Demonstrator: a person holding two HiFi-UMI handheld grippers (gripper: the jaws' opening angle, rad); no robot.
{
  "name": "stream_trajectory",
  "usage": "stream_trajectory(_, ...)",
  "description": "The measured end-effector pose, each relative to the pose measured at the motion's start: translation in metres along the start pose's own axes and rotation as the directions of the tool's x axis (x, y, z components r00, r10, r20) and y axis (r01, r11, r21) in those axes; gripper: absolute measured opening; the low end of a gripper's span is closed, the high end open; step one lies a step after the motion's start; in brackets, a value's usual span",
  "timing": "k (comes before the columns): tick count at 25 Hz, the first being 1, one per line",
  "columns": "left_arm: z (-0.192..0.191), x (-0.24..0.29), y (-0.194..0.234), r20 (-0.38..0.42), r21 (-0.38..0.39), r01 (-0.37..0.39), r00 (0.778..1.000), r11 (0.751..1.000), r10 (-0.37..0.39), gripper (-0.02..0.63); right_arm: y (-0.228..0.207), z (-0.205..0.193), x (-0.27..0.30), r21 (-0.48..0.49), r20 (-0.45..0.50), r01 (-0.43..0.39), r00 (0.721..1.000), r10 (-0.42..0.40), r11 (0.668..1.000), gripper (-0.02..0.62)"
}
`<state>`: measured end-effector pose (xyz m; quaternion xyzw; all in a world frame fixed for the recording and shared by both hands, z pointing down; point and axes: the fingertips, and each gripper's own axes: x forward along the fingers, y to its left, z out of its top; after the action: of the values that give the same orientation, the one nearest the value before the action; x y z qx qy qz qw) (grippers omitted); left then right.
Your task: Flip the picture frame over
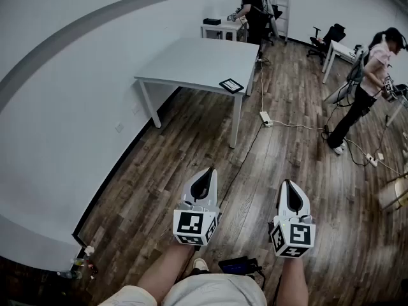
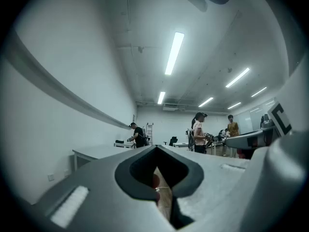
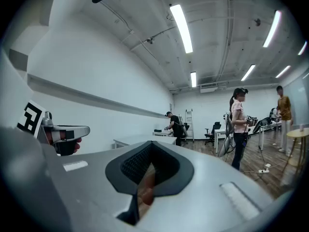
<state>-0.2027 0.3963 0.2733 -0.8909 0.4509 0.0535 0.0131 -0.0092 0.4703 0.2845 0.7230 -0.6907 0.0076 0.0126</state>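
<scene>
The picture frame (image 1: pixel 231 85), dark with a pale border, lies flat near the front right corner of a white table (image 1: pixel 191 62) across the room. Both grippers hang over the wooden floor, well short of that table. My left gripper (image 1: pixel 206 172) is shut with nothing in it, its jaws meeting at the tip. My right gripper (image 1: pixel 289 185) is shut and empty too. In the left gripper view the left gripper (image 2: pixel 155 149) points toward the table (image 2: pixel 96 152). In the right gripper view the right gripper (image 3: pixel 150 144) points the same way; the frame does not show in either gripper view.
A power strip (image 1: pixel 266 118) and cables lie on the floor right of the table. One person (image 1: pixel 366 88) stands at the right, another (image 1: pixel 252 11) at a far desk. An office chair (image 1: pixel 328 37) is behind. The white wall runs along the left, with bottles (image 1: pixel 80 263) at its foot.
</scene>
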Motion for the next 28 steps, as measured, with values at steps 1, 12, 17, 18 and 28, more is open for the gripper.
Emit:
stream_trajectory(1, 0.000, 0.001, 0.001, -0.003, -0.002, -0.001, 1.000, 1.000, 0.001, 0.000, 0.000, 0.001, 0.001, -0.001, -0.001, 0.000, 1.000, 0.000, 1.000, 0.023)
stream_trajectory(12, -0.003, 0.006, -0.005, -0.027, -0.012, 0.001, 1.000, 1.000, -0.002, 0.001, -0.005, 0.003, 0.001, 0.008, 0.001, -0.004, 1.000, 0.004, 1.000, 0.023)
stream_trajectory(17, -0.004, 0.011, -0.015, -0.033, -0.012, 0.005, 0.999, 1.000, -0.005, 0.000, -0.011, -0.002, 0.001, 0.013, -0.010, -0.023, 1.000, 0.023, 1.000, 0.026)
stream_trajectory(18, -0.003, 0.013, -0.018, -0.035, -0.010, 0.006, 0.999, 1.000, -0.006, 0.000, -0.013, -0.002, 0.000, 0.017, -0.011, -0.024, 1.000, 0.024, 1.000, 0.026)
stream_trajectory(28, -0.006, 0.029, -0.064, -0.053, 0.026, -0.017, 0.998, 1.000, 0.019, 0.000, -0.062, -0.009, -0.008, 0.068, 0.003, -0.046, 0.999, 0.045, 0.997, 0.026)
